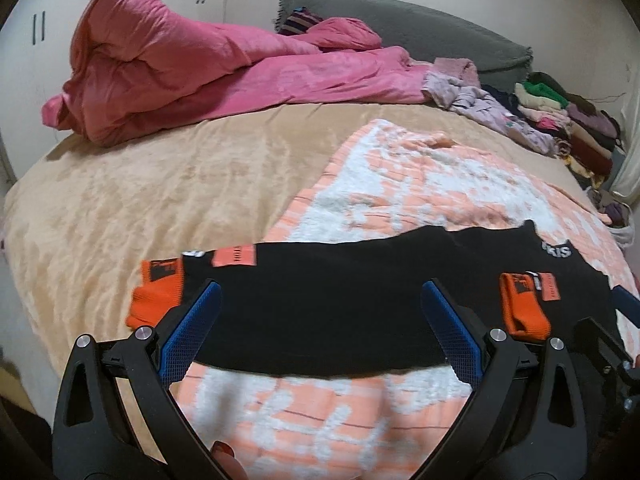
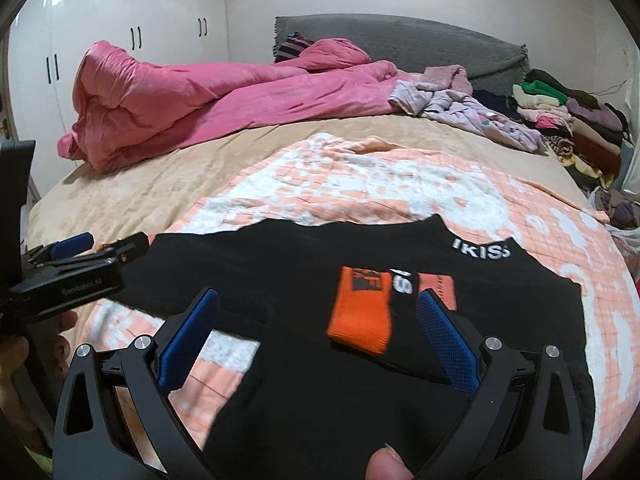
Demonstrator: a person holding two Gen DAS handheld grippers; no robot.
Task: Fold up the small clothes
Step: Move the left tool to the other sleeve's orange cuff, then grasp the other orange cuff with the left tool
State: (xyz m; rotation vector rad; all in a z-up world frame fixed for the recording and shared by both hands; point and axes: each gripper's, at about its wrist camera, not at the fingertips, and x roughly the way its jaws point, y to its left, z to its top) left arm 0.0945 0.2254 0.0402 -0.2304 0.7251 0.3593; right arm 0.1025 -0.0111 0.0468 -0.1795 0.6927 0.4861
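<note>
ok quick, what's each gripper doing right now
Left gripper: open, holding nothing, over the black garment.
Right gripper: open, holding nothing, over the same garment.

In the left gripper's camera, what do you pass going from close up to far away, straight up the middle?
left gripper → black top → peach and white blanket → tan bedspread → pink duvet → grey headboard
</note>
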